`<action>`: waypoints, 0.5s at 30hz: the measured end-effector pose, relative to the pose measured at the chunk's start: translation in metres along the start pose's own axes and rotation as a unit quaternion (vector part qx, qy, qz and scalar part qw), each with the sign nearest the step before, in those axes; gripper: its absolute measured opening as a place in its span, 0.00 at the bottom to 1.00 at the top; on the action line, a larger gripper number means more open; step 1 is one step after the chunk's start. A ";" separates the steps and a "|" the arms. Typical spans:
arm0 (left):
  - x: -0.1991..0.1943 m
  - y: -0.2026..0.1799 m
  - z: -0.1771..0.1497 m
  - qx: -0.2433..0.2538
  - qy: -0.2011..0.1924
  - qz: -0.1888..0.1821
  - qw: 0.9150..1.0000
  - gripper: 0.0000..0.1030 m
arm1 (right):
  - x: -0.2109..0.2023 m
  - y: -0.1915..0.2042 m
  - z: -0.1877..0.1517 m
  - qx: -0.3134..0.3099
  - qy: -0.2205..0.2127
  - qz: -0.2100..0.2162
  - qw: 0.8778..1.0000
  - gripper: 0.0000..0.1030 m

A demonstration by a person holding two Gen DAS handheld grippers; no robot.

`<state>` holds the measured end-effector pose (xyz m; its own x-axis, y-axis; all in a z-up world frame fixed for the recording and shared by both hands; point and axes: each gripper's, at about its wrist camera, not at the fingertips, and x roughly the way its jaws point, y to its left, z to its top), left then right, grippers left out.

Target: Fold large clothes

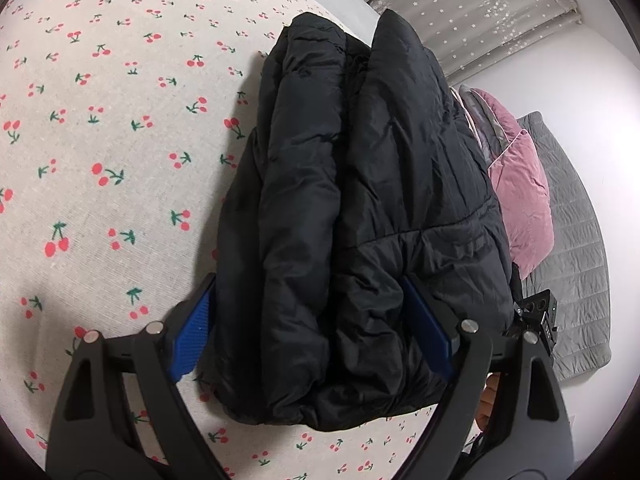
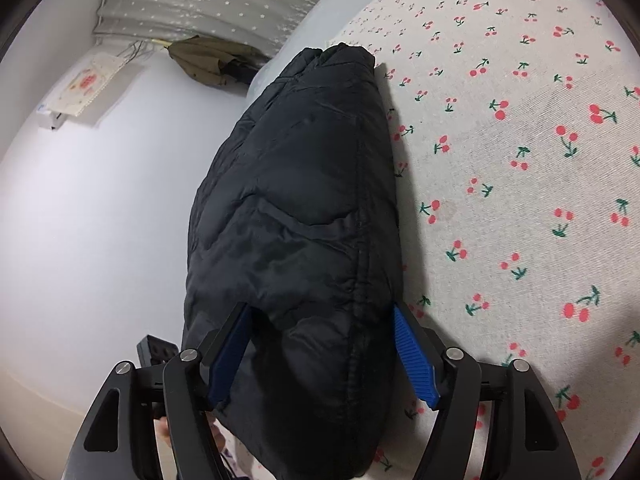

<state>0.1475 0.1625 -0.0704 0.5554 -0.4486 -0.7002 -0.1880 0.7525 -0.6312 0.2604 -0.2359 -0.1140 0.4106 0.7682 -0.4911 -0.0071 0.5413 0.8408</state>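
- We see a black puffer jacket (image 1: 352, 208), folded into a thick, long bundle, lying on a bed covered by a cream sheet with a red cherry print (image 1: 112, 128).
- In the left wrist view the jacket runs away from us toward the far edge of the bed, where a grey star-patterned curtain (image 1: 472, 12) hangs.
- Our left gripper (image 1: 312, 332) straddles the near end of the bundle, its jaws spread wide. The right blue pad (image 1: 430, 334) sinks into the padded fabric, while the left blue pad (image 1: 192, 332) stands just beside the jacket's flank; we cannot tell whether it presses on it.
- To the right of the jacket in that view lie a pink pillow (image 1: 520, 200) and a grey quilted cover (image 1: 576, 240), and a black piece of the other rig (image 1: 536, 316) peeks out from behind the jacket.
- In the right wrist view the same jacket (image 2: 296, 220) lies along the bed's edge, with the cherry sheet (image 2: 520, 160) on its right and a white wall (image 2: 100, 220) on its left.
- Our right gripper (image 2: 320, 356) stands around the bundle's near end. Its left pad (image 2: 228, 356) touches the fabric, its right pad (image 2: 412, 356) stands apart from the seam, so the jaws are not clamped.
- An olive garment (image 2: 204, 60) hangs by the curtain.
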 end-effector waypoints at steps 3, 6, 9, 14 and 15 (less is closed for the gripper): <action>0.001 -0.002 -0.001 0.008 -0.001 0.006 1.000 0.77 | 0.002 0.001 -0.001 0.005 -0.004 0.001 1.000 0.74; 0.004 -0.011 -0.002 0.013 -0.005 0.013 1.000 0.71 | 0.006 0.000 0.001 0.008 -0.007 -0.001 1.000 0.75; 0.007 -0.018 -0.002 0.021 -0.011 0.022 0.999 0.67 | 0.009 -0.002 0.002 0.016 -0.011 0.004 1.000 0.76; 0.013 -0.033 -0.001 0.035 -0.019 0.034 0.999 0.61 | 0.016 -0.005 0.001 0.023 -0.018 0.005 1.000 0.77; 0.014 -0.034 -0.001 0.036 -0.020 0.037 0.998 0.61 | 0.017 -0.005 0.001 0.022 -0.018 0.003 1.000 0.77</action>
<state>0.1607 0.1305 -0.0590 0.5747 -0.3726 -0.7286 -0.1709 0.8160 -0.5521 0.2682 -0.2254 -0.1265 0.4439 0.7581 -0.4778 0.0303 0.5202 0.8535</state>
